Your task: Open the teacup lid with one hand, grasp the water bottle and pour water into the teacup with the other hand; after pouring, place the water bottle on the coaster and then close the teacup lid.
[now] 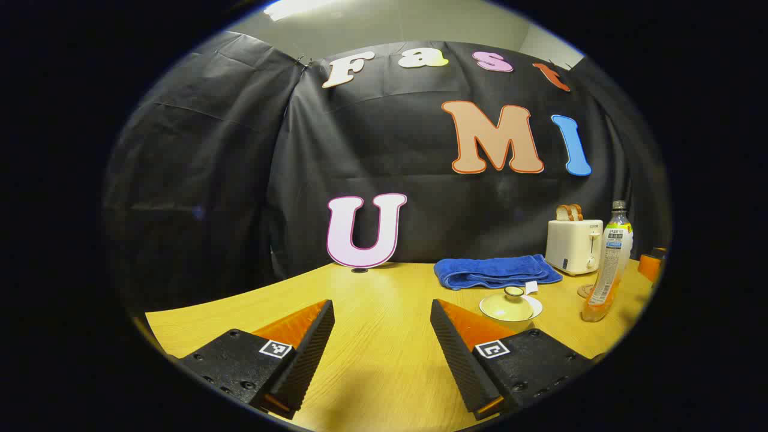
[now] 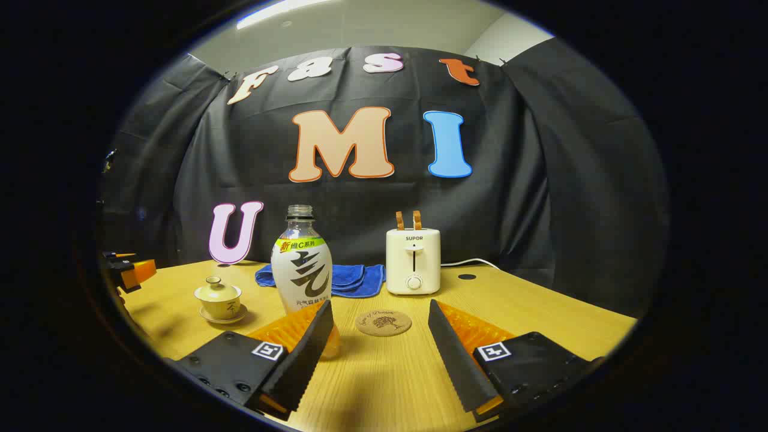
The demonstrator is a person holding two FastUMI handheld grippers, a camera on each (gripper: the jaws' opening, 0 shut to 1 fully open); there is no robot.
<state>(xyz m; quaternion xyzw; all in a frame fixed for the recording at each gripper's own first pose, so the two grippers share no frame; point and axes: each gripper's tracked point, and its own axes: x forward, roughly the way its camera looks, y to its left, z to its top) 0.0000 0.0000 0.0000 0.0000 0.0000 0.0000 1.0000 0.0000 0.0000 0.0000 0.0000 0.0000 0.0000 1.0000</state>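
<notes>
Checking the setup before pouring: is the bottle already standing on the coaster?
No, the bottle stands on the table beside the coaster, which lies bare.

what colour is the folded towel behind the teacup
The folded cloth towel is bright blue; it shows best in the left gripper view.

Lidded teacup (image 2: 218, 296) on saucer — water bottle (image 2: 301, 269) upright, capless — coaster (image 2: 383, 322) bare.
</notes>
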